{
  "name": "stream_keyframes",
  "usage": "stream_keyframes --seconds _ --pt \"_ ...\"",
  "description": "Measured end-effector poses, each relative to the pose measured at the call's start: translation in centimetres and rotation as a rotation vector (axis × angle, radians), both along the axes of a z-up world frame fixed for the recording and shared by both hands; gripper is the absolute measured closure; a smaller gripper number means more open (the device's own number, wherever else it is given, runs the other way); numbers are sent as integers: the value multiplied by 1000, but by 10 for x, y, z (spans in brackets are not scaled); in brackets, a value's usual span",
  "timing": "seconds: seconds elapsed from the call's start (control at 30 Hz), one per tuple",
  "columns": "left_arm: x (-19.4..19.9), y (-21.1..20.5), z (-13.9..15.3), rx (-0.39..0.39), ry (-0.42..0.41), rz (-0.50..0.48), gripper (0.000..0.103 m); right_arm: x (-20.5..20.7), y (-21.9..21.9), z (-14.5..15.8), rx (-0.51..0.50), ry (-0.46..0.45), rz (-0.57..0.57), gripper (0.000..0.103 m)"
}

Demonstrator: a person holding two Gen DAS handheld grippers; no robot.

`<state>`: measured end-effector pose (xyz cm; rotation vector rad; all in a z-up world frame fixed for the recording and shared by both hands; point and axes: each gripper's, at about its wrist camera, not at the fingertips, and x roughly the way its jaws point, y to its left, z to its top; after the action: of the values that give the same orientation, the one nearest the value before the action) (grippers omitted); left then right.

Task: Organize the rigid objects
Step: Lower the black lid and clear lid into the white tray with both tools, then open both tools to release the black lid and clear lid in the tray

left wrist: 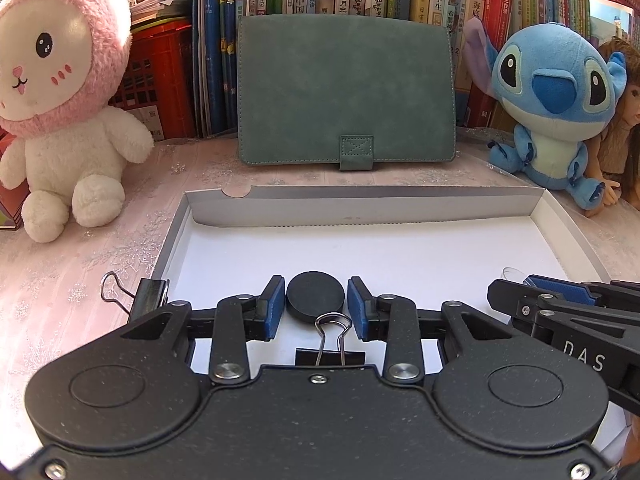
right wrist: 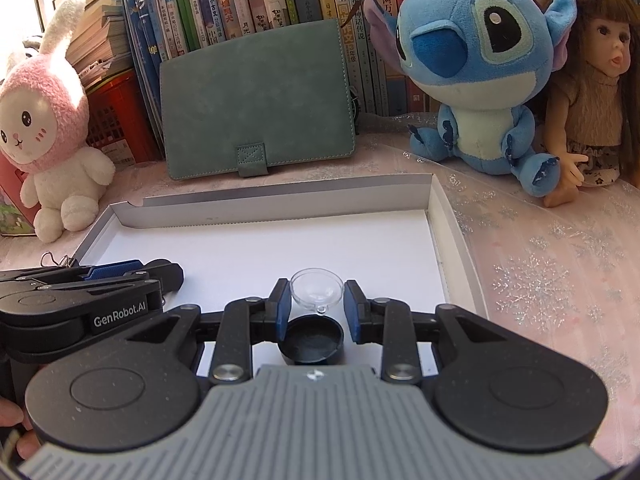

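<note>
A shallow white cardboard box point(left wrist: 568, 220) lies open on the table; it also shows in the right wrist view point(right wrist: 440, 216). In the left wrist view my left gripper point(left wrist: 316, 300) is open, its blue pads on either side of a black round disc point(left wrist: 315, 297) on the box floor, small gaps on both sides. A black binder clip point(left wrist: 330, 344) lies just behind the disc. In the right wrist view my right gripper point(right wrist: 317, 306) is open around a clear round dish point(right wrist: 317, 288), with a black round lid point(right wrist: 313, 340) behind it.
Another binder clip point(left wrist: 132, 294) sits at the box's left edge. A green felt case point(left wrist: 346, 88) stands behind the box against a row of books. A pink rabbit plush point(left wrist: 60, 100) sits left, a blue plush point(left wrist: 556, 108) and a doll point(right wrist: 600, 80) right.
</note>
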<state>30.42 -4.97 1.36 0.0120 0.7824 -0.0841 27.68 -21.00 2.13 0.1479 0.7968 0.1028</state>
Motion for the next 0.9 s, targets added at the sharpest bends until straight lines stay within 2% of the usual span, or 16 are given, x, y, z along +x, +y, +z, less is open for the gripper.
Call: stream_keyframes --seconds 0.17,0.23,0.57,0.9 --pt "-1 -1 1 6 0 -9 55 -1 -2 -1 15 -4 -8 63" --pt "-1 0 1 4 2 -8 54 -1 -3 -1 21 -5 -13 54" --pt "-14 5 10 3 -13 -14 34 -11 -8 3 55 -38 -41 29" --pt "-44 17 30 -19 -60 -23 22 -32 -6 19 48 -94 -12 18"
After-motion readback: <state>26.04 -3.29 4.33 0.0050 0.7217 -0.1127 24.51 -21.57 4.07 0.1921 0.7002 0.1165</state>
